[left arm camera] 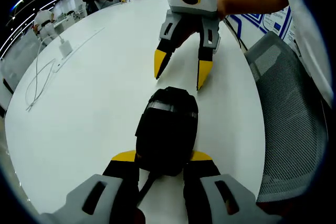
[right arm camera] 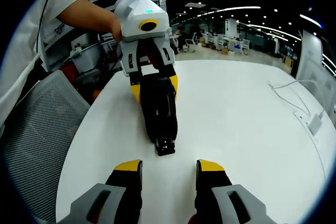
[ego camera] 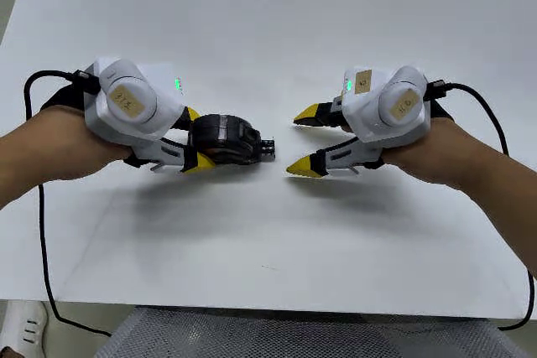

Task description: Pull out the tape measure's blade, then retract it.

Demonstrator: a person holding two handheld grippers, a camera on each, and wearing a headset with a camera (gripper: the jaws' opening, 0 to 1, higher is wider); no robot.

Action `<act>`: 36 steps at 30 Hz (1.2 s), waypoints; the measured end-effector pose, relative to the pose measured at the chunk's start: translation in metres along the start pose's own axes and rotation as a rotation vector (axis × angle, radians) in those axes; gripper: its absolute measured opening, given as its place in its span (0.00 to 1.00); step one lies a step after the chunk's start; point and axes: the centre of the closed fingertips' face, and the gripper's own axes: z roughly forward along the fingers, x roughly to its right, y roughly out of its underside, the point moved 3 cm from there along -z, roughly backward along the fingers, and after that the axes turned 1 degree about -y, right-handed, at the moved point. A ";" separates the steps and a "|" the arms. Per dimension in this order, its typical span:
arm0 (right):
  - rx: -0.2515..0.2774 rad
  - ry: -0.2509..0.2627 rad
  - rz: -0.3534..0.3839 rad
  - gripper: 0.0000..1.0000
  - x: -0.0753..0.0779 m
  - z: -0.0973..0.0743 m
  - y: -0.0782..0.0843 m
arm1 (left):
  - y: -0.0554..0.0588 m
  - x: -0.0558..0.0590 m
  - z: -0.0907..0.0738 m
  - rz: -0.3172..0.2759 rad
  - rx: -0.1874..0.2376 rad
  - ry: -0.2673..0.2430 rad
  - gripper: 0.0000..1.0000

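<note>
A black tape measure [ego camera: 225, 138] rests on the white table [ego camera: 277, 31], clamped between the yellow-tipped jaws of my left gripper [ego camera: 196, 138]. In the left gripper view the case [left arm camera: 168, 129] fills the space between my left gripper [left arm camera: 164, 157] jaws. The blade's end hook [ego camera: 267, 149] pokes out of the case toward the right and sits at the case mouth [right arm camera: 165, 146]. My right gripper [ego camera: 304, 140] stands open, a short way right of the hook, with nothing between its tips. In the right gripper view my right gripper [right arm camera: 169, 167] faces the tape measure [right arm camera: 159, 109].
Black cables [ego camera: 40, 207] trail from both grippers over the table's sides. A grey mesh chair [ego camera: 252, 337] sits below the near edge. White cables [left arm camera: 47, 69] lie on the table's far part, and office desks stand beyond.
</note>
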 end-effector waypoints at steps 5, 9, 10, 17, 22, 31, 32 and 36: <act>0.011 -0.003 -0.017 0.31 0.000 0.007 -0.004 | 0.000 0.000 0.000 0.003 -0.001 0.001 0.27; 0.024 -0.004 -0.028 0.27 -0.001 0.011 -0.008 | 0.000 0.000 0.000 0.003 -0.001 0.003 0.27; 0.023 -0.006 -0.026 0.27 -0.001 0.013 -0.009 | 0.000 0.000 0.000 0.004 -0.001 0.003 0.27; 0.029 -0.015 -0.048 0.21 0.000 0.020 -0.009 | -0.001 0.000 0.000 0.006 -0.005 0.003 0.27; 0.038 -0.024 -0.051 0.19 0.001 0.022 -0.010 | -0.001 0.000 0.000 0.007 -0.005 0.004 0.27; 0.042 -0.036 -0.058 0.14 0.000 0.026 -0.009 | -0.001 0.000 -0.001 0.004 -0.004 0.004 0.28; 0.040 -0.033 -0.062 0.14 0.001 0.026 -0.008 | -0.001 0.000 -0.001 0.002 -0.004 0.005 0.28; 0.045 -0.040 -0.062 0.13 -0.001 0.028 -0.008 | -0.001 0.000 -0.001 0.003 -0.004 0.007 0.28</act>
